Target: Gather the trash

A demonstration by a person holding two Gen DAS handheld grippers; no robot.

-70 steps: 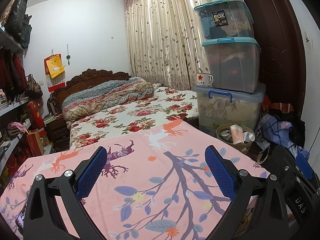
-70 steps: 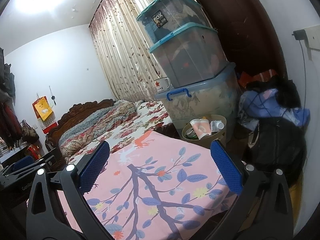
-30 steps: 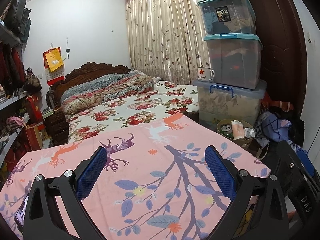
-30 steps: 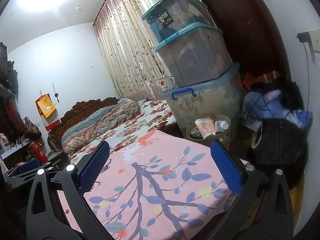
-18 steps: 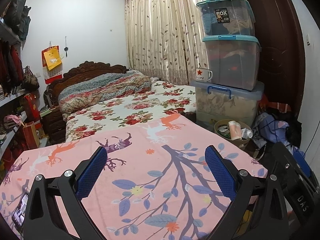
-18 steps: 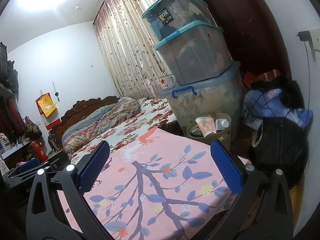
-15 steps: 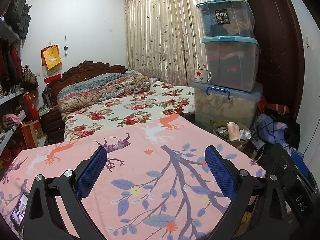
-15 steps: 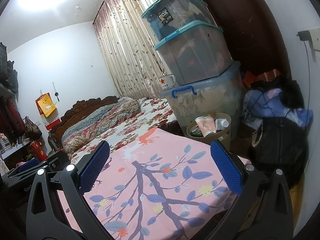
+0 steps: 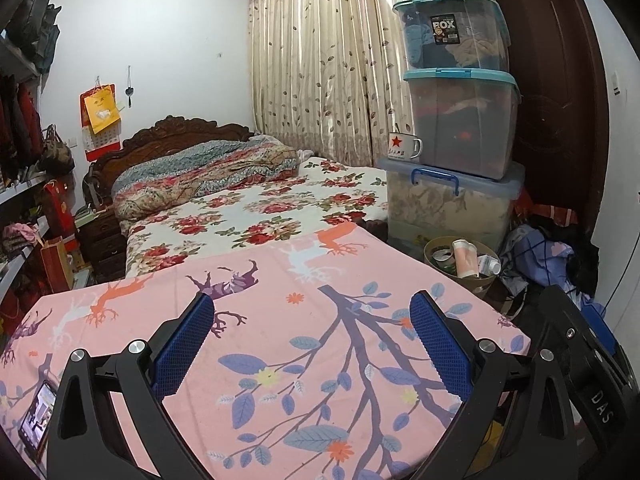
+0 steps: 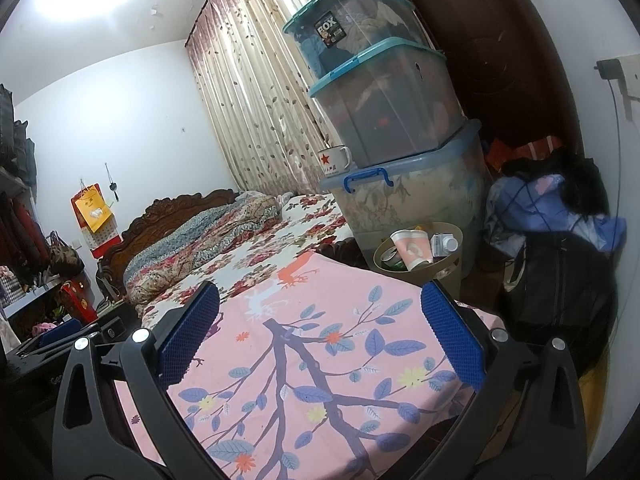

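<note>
Both views had drifted slightly back. The trash basket [image 9: 476, 280], holding a paper cup [image 9: 464, 258], sat on the floor beside the bed [image 9: 280, 216]. Left gripper [image 9: 312, 344] and right gripper [image 10: 318, 334] hovered over the bed, jaws wide, empty.

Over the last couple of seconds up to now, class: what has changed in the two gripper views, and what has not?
Only the views drifted slightly. The left gripper and right gripper stay open and empty over the pink blanket. Nothing was gripped or released. The waste bin with its cup and the stacked storage boxes are unmoved.
</note>
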